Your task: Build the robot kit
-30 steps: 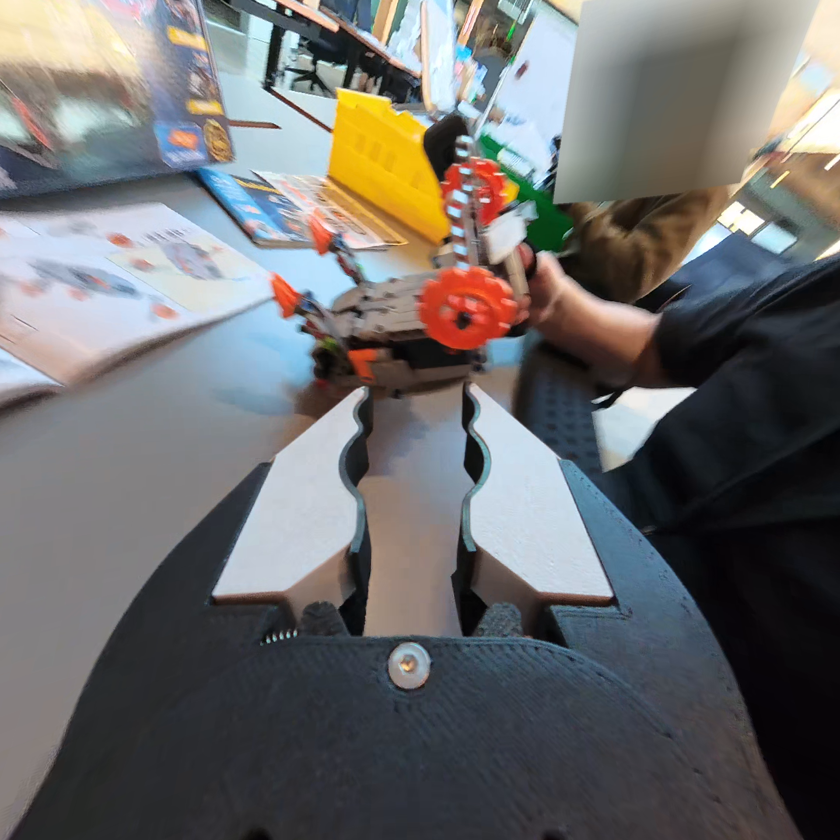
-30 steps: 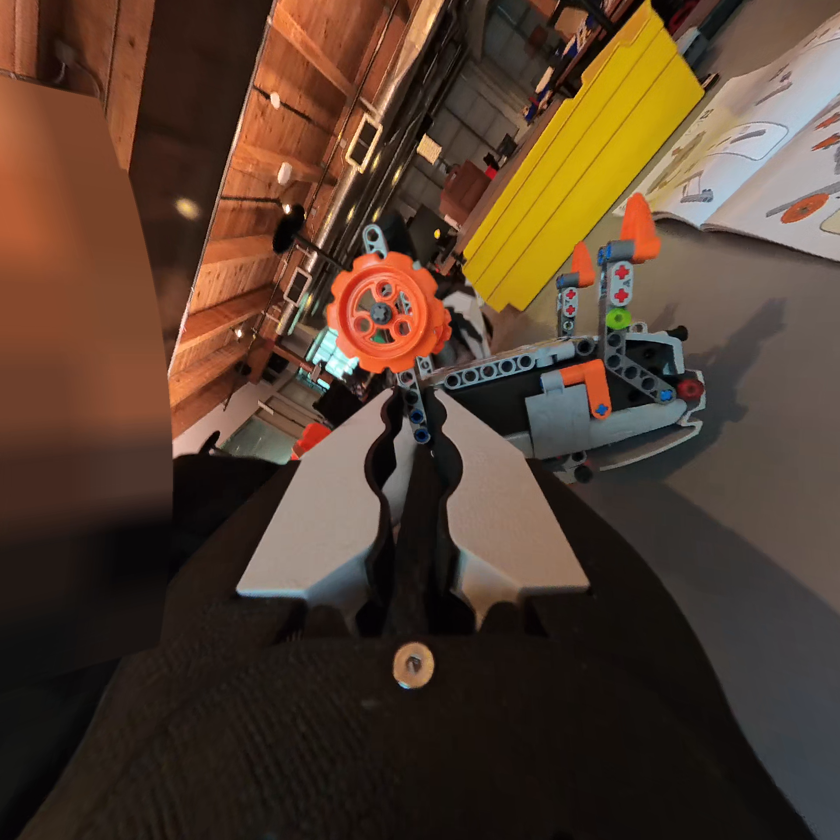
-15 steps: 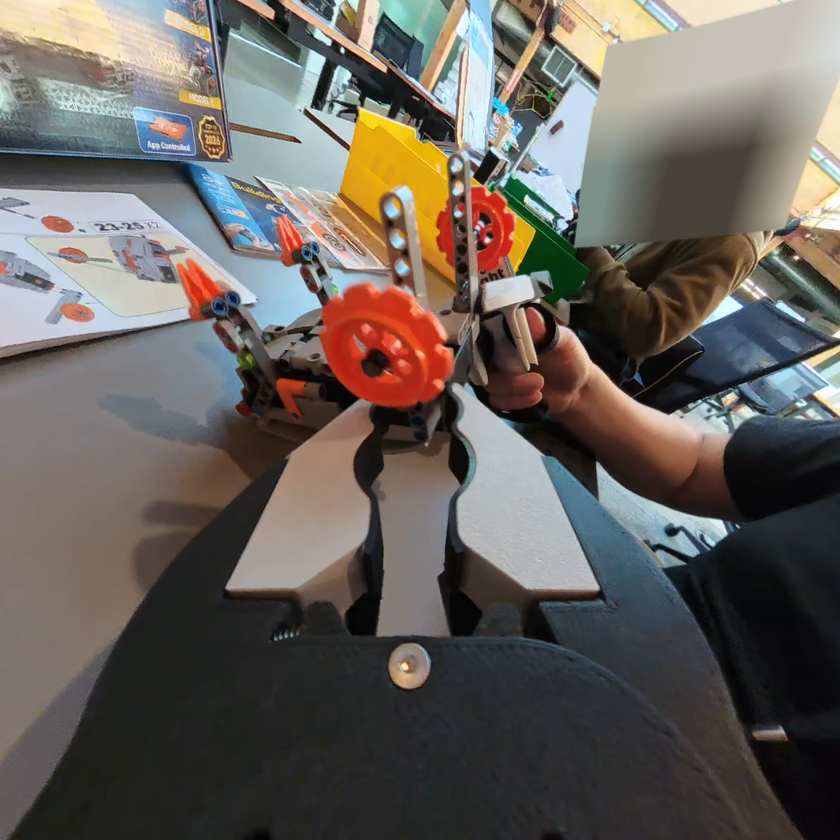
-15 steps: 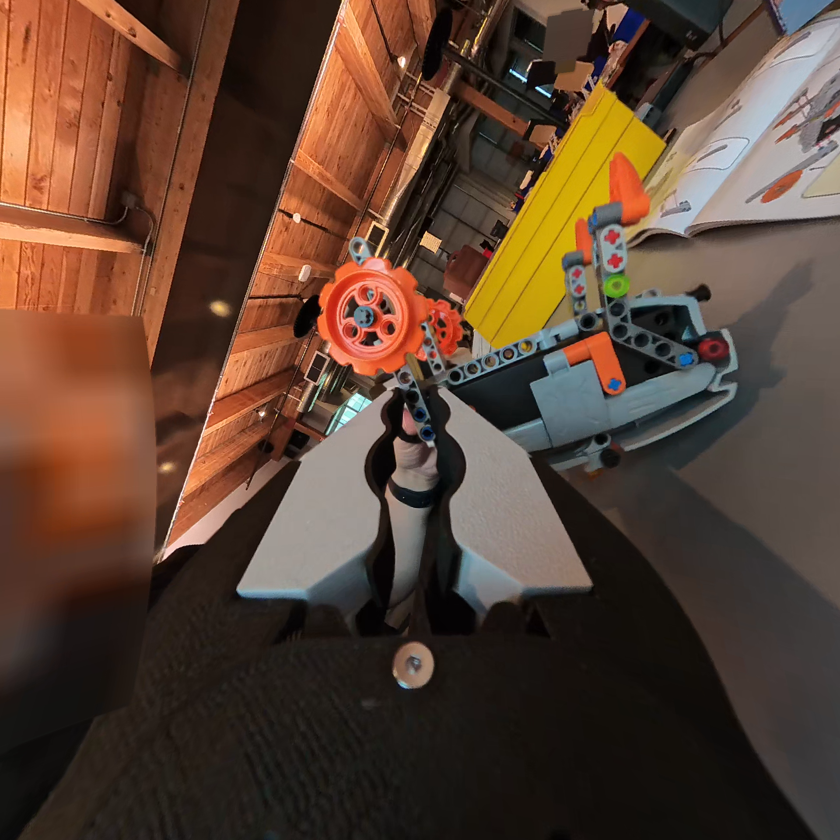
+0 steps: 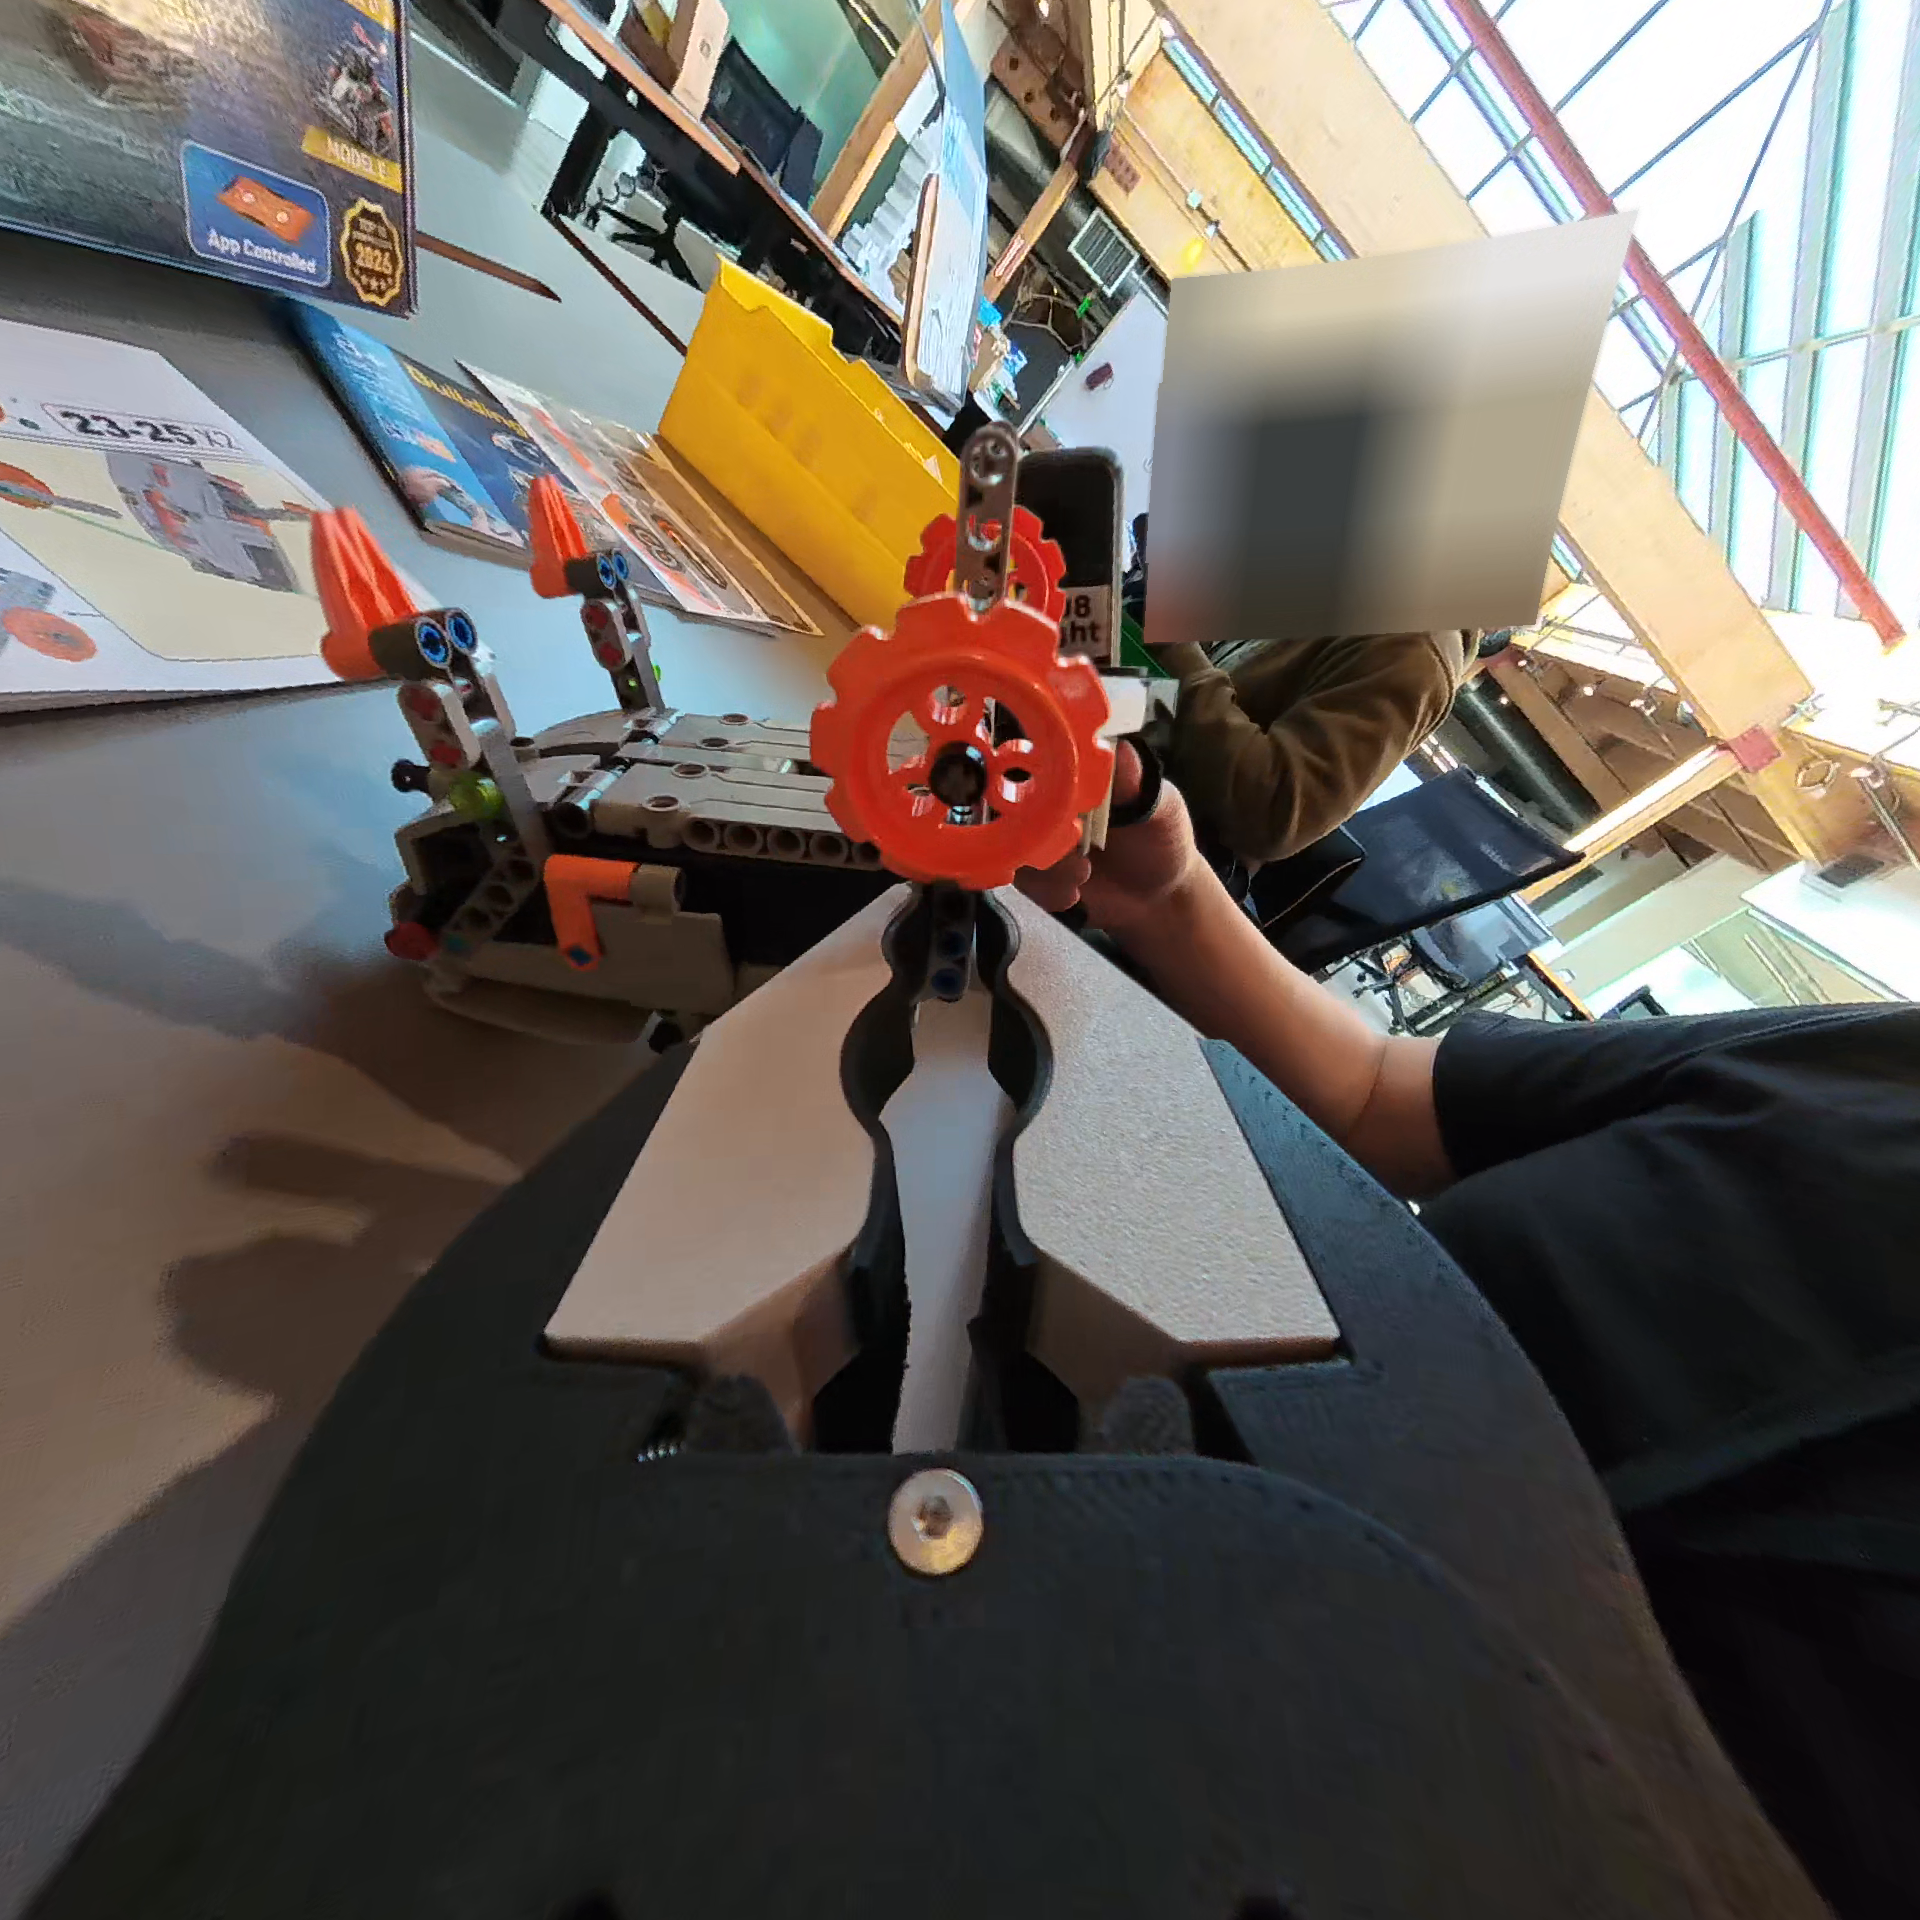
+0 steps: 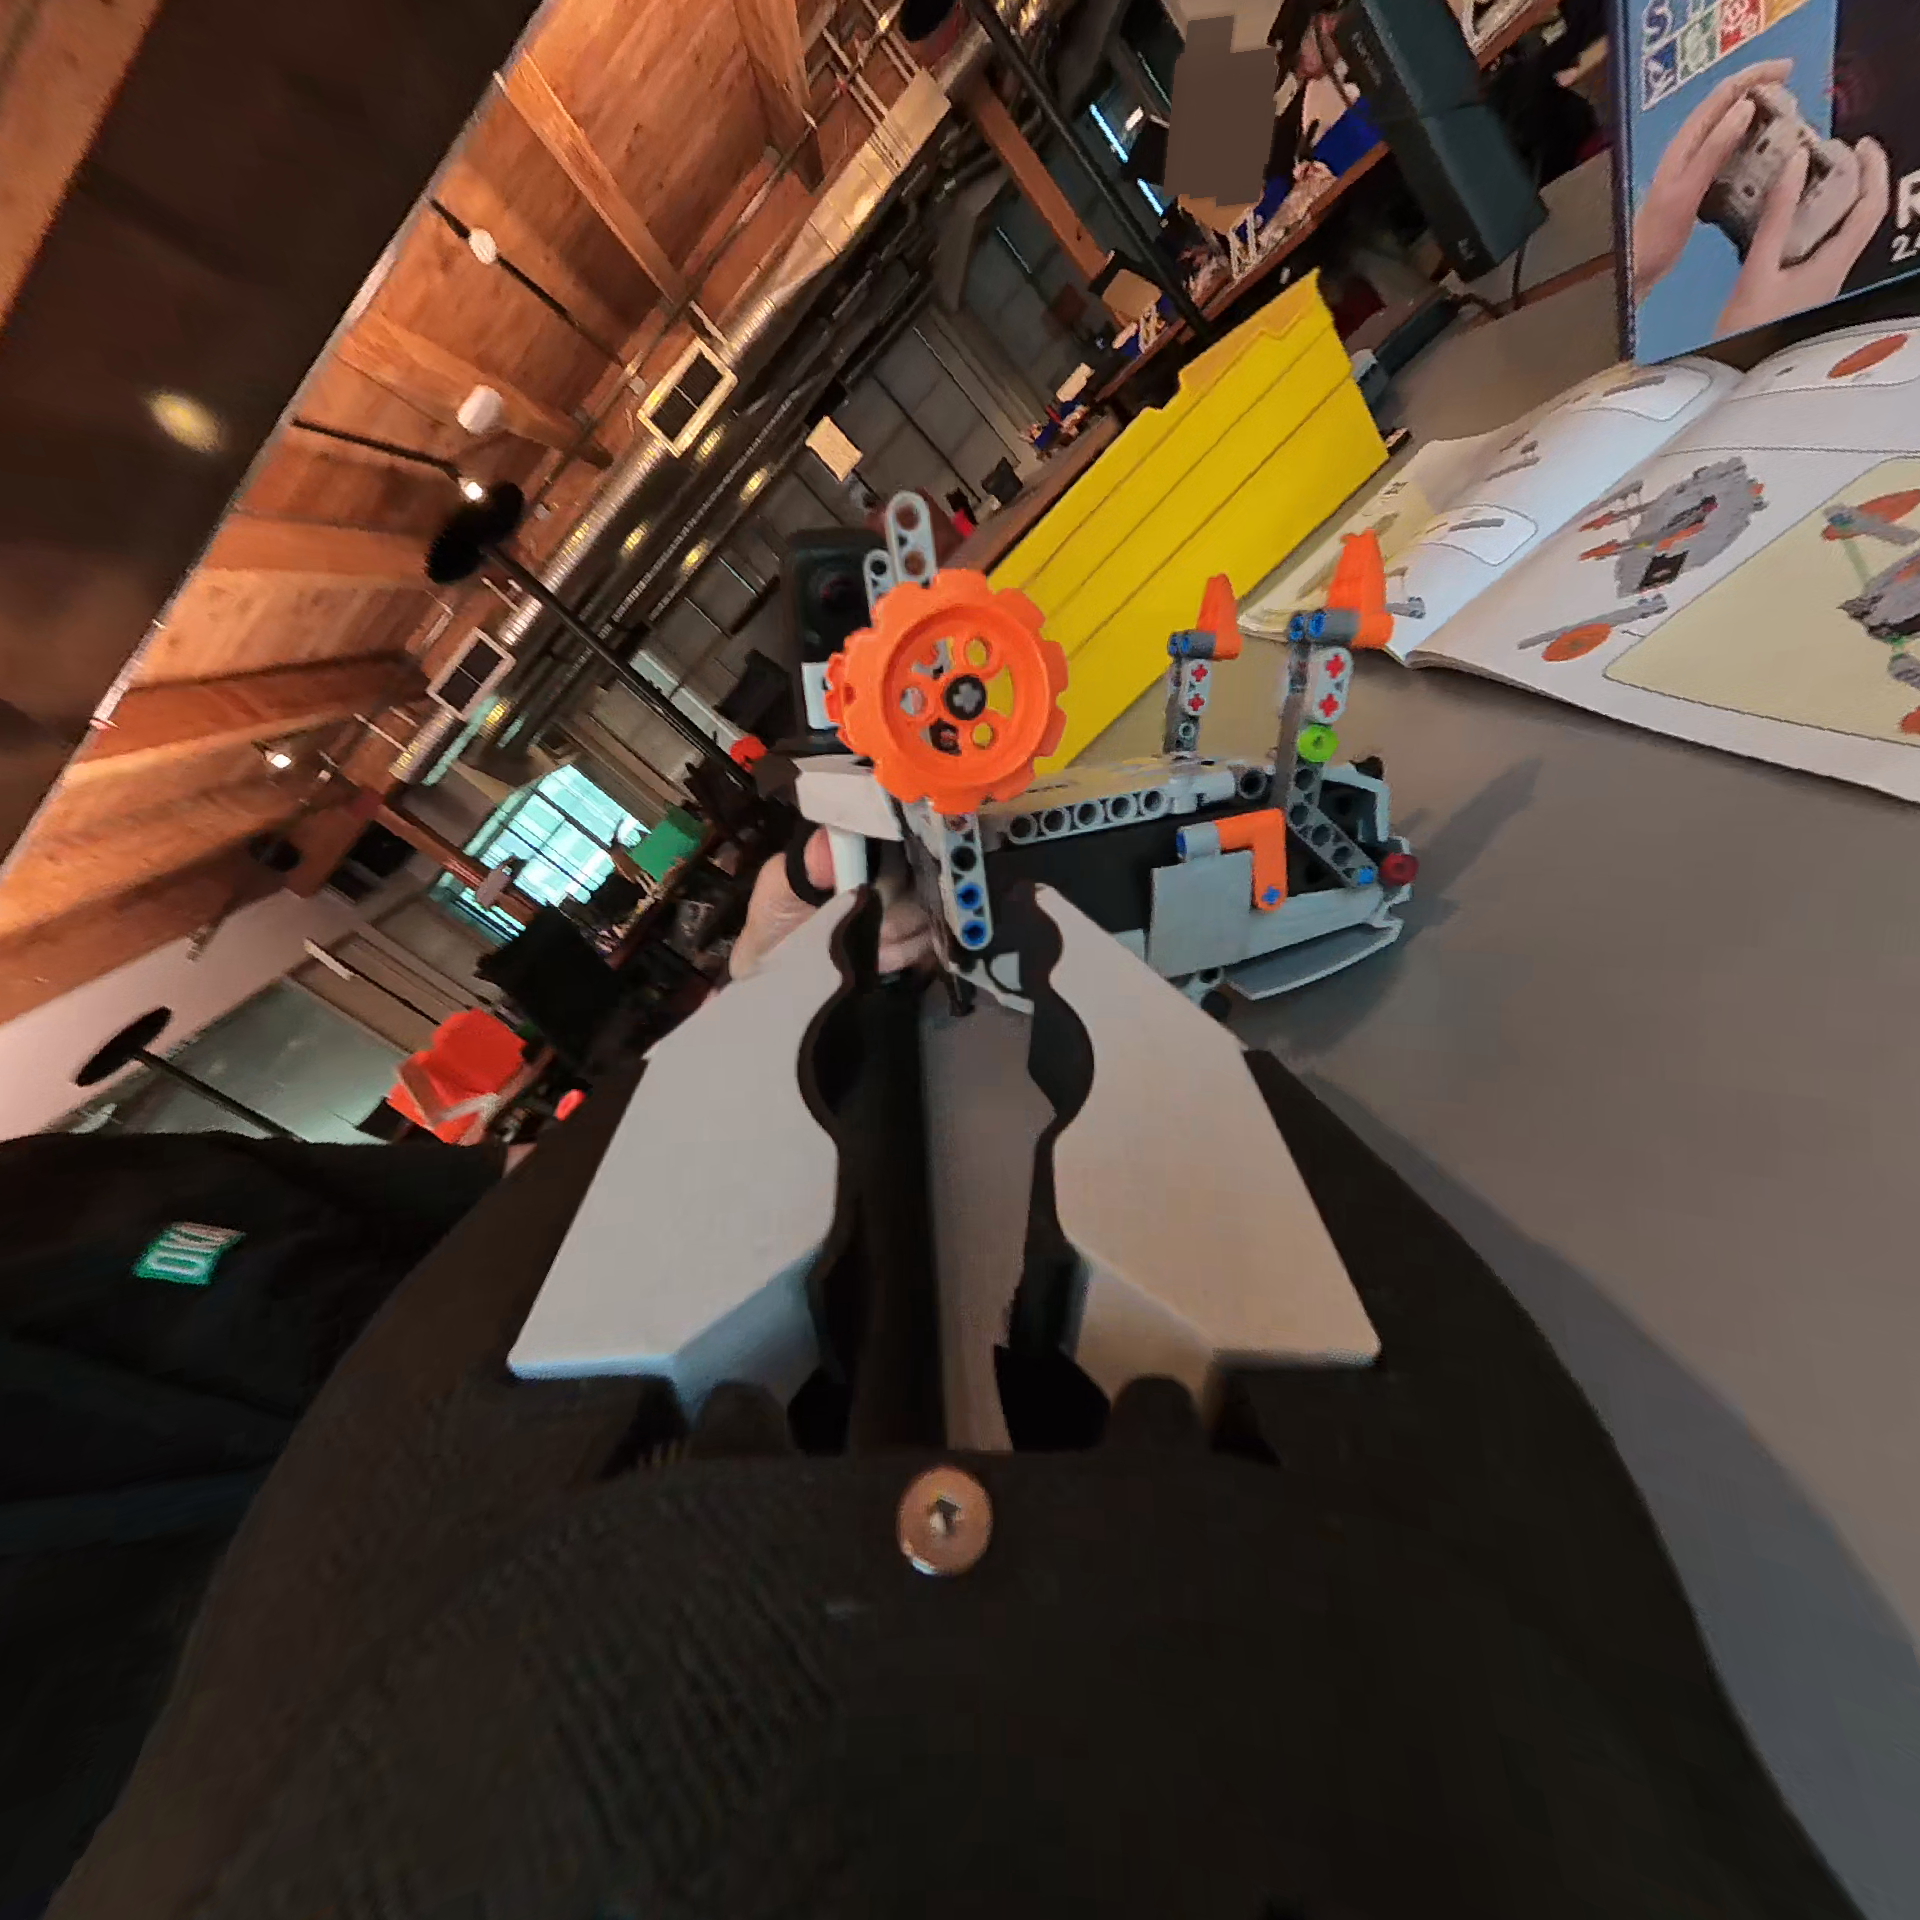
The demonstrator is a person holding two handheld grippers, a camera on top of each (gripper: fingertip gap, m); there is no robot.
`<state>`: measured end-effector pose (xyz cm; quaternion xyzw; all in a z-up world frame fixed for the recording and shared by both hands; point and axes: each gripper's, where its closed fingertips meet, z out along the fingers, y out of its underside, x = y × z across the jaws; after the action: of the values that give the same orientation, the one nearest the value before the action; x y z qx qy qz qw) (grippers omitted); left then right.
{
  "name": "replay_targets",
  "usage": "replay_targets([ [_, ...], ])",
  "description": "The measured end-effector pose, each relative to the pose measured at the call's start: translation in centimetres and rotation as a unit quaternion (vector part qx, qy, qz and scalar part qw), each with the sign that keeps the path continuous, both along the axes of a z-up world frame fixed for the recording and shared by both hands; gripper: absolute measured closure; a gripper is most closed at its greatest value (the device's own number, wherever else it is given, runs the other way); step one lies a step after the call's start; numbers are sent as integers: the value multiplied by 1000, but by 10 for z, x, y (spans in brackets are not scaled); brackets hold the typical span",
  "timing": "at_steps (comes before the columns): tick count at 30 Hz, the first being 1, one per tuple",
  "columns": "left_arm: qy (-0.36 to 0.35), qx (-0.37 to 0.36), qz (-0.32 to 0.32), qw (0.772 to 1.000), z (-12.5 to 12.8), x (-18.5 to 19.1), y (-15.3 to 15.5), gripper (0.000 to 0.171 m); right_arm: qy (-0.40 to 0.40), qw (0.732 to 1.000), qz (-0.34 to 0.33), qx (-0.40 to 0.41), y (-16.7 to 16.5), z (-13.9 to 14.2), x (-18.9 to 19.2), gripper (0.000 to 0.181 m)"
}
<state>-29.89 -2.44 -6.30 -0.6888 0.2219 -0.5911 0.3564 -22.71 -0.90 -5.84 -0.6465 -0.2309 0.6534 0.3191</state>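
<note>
A grey brick-built model (image 5: 644, 821) with orange cones lies on the grey table (image 5: 156, 1091). Two grey beam arms rise from it, each with an orange gear. My left gripper (image 5: 948, 909) is shut on the grey beam with blue pins just below the near orange gear (image 5: 961, 758). My right gripper (image 6: 945, 899) is open, its fingers on either side of the other beam (image 6: 966, 883) under its orange gear (image 6: 951, 707), apart from it. The model (image 6: 1226, 904) lies to the right of it. Each gripper shows behind the gears in the other's view.
A yellow bin (image 5: 790, 436) stands behind the model, also in the right wrist view (image 6: 1195, 499). An open instruction booklet (image 5: 156, 499) and a dark product box (image 5: 208, 135) lie at the far left. A person in a brown sleeve (image 5: 1299, 727) sits across the table. About 8 centimetres separates my left fingertips from my right.
My left gripper came up to the near gear arm and shut on its beam. My right gripper, shut on the other beam before, has opened its jaws.
</note>
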Motion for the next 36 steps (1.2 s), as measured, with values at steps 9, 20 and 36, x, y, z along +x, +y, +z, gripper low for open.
replay_targets([
  [9,-22,-6,-11,1000,2,1,-5,165,-1,999,26,19,-8,-2,-18,173],
  [20,-63,-22,-19,998,8,-2,-15,166,16,998,37,39,-18,6,-23,175],
  [36,-61,-40,16,997,-2,-11,-5,162,-55,989,-8,141,-23,2,-31,175],
])
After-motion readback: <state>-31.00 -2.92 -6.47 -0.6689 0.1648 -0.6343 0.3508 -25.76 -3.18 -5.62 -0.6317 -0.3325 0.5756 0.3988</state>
